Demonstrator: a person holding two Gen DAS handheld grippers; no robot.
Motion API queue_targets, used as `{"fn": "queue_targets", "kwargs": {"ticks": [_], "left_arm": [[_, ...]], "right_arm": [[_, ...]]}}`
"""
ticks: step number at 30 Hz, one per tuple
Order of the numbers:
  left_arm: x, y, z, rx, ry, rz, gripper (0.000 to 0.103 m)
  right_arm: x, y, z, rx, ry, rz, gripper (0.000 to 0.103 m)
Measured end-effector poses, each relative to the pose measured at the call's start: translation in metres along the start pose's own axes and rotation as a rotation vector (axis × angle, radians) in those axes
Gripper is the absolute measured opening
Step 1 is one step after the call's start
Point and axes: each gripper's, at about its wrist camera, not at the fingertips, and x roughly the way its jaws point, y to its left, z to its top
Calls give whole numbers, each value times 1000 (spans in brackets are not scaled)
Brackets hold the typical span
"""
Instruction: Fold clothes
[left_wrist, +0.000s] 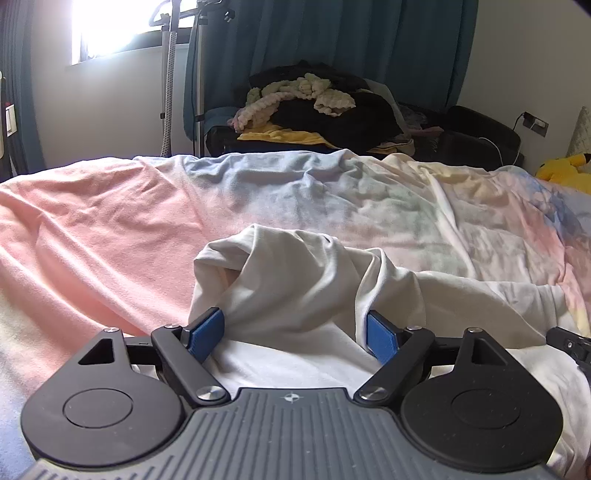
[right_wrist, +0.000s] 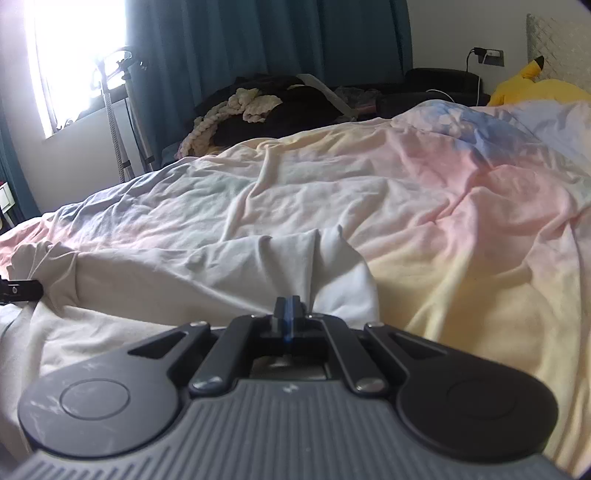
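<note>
A white garment (left_wrist: 295, 288) lies bunched on the bed, its sleeve opening facing the left wrist view. My left gripper (left_wrist: 293, 330) is open, its blue pads (left_wrist: 205, 334) on either side of a raised fold of the cloth. My right gripper (right_wrist: 289, 315) is shut on a pinched edge of the same white garment (right_wrist: 229, 266), which rises in a ridge just ahead of the fingers. The right gripper's tip shows at the right edge of the left wrist view (left_wrist: 570, 347); the left gripper's tip shows at the left edge of the right wrist view (right_wrist: 18, 290).
The bed is covered by a rumpled pastel pink, blue and yellow duvet (left_wrist: 110, 229). Beyond it stand a pile of dark clothes with a cream knit (left_wrist: 314, 107), blue curtains (left_wrist: 332, 37), a bright window, a garment steamer pole (left_wrist: 169, 74), and a yellow plush toy (right_wrist: 535, 86).
</note>
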Motion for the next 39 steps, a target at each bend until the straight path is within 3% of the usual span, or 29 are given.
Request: {"fn": "queue_targets", "kwargs": {"ticks": [8, 12, 26, 36, 39], "left_arm": [[-4, -1, 0, -28, -10, 5, 86], [-11, -5, -2, -20, -20, 10, 86], [-115, -16, -26, 27, -146, -70, 88], [-163, -26, -52, 44, -199, -115, 89], [-170, -26, -56, 36, -208, -131, 90]], "right_arm": [[-6, -9, 0, 36, -12, -22, 0], [-19, -5, 4, 34, -48, -28, 5], [-134, 18, 0, 8, -221, 37, 8], [-180, 38, -25, -4, -269, 64, 9], [-186, 45, -30, -11, -276, 76, 15]]}}
